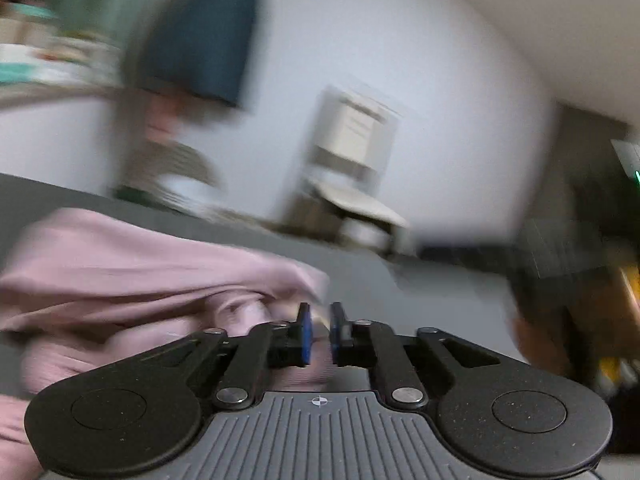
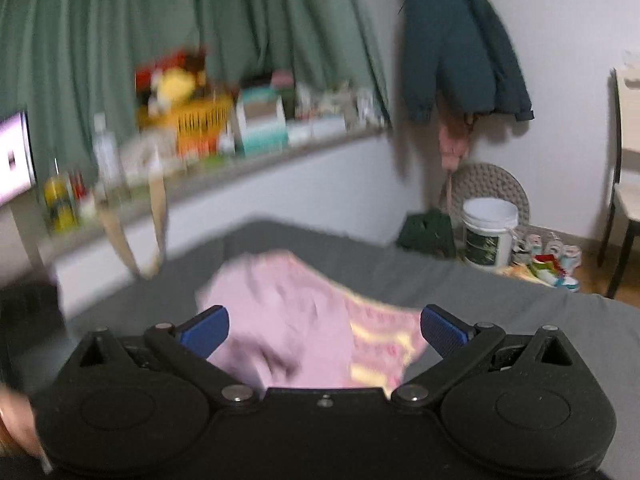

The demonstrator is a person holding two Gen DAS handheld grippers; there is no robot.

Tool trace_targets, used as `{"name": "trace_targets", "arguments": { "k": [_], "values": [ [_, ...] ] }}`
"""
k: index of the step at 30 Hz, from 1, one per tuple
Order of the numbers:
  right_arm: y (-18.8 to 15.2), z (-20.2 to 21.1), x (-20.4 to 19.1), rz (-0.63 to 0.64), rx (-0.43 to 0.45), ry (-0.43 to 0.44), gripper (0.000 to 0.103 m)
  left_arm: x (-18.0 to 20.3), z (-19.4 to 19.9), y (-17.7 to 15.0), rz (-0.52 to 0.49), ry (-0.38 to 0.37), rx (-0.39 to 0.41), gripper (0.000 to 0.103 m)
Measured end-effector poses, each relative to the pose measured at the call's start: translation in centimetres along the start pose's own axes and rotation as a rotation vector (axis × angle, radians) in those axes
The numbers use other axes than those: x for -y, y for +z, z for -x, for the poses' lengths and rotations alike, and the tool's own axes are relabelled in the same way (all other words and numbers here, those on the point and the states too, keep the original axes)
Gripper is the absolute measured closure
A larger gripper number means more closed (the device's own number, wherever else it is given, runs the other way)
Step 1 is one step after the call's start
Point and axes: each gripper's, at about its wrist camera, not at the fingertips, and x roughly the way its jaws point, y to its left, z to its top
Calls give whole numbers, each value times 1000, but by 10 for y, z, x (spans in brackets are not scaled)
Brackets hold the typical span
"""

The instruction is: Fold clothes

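Note:
A pink garment [image 2: 280, 320] lies crumpled on the grey bed [image 2: 500, 304], with a pink-and-yellow patterned part [image 2: 380, 344] on its right side. My right gripper [image 2: 324, 332] hovers over it, wide open, its blue pads [image 2: 204, 330] apart on either side of the cloth and holding nothing. In the left wrist view the same pink garment [image 1: 140, 272] is bunched and lifted at the left. Its edge runs into my left gripper [image 1: 320, 332], whose jaws stand nearly together with pink cloth between the pads. The view is blurred by motion.
A cluttered shelf [image 2: 240, 152] under a green curtain [image 2: 160, 20] runs behind the bed. A dark jacket [image 2: 452, 40] hangs on the wall. A white bucket [image 2: 488, 232] and shoes sit on the floor at the right, with a chair [image 2: 624, 184] beside them.

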Motion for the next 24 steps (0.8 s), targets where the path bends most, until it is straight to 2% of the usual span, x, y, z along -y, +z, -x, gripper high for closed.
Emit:
{"name": "trace_targets", "arguments": {
  "k": [2, 6, 8, 10, 13, 14, 16, 17, 19, 20, 21, 22, 23, 24],
  "values": [
    [6, 3, 4, -32, 8, 11, 0, 8, 3, -2, -29, -41, -42, 97],
    [6, -14, -2, 49, -95, -1, 0, 24, 10, -6, -86, -122, -127, 96],
    [1, -21, -3, 83, -112, 1, 0, 32, 13, -8, -115, -163, -170, 96],
    [-2, -28, 1, 56, -131, 11, 0, 40, 16, -10, -143, -203, -212, 96],
    [-8, -41, -4, 55, -172, 26, 5, 52, 21, -13, -186, -264, -276, 89],
    [-11, -47, -9, 71, -188, 30, 10, 47, 25, -11, -169, -250, -269, 89],
    [-16, -57, -18, 103, -221, 38, 14, 12, 43, 2, -44, -121, -174, 88],
    [-19, -62, -23, 119, -237, 42, 15, -5, 51, 8, 19, -57, -128, 84],
    [-24, -72, -32, 151, -269, 49, 16, -35, 65, 16, 122, 106, -21, 62],
    [-27, -77, -37, 168, -285, 53, 17, -48, 72, 17, 165, 194, 33, 38],
    [-30, -83, -42, 184, -301, 57, 21, -56, 77, 16, 203, 280, 83, 15],
    [-32, -88, -46, 200, -317, 61, 27, -64, 83, 14, 240, 365, 133, 9],
    [-35, -93, -51, 216, -333, 65, 42, -72, 88, 13, 271, 427, 168, 7],
    [-38, -98, -56, 232, -349, 69, 65, -77, 91, 10, 294, 455, 181, 7]
  ]
}}
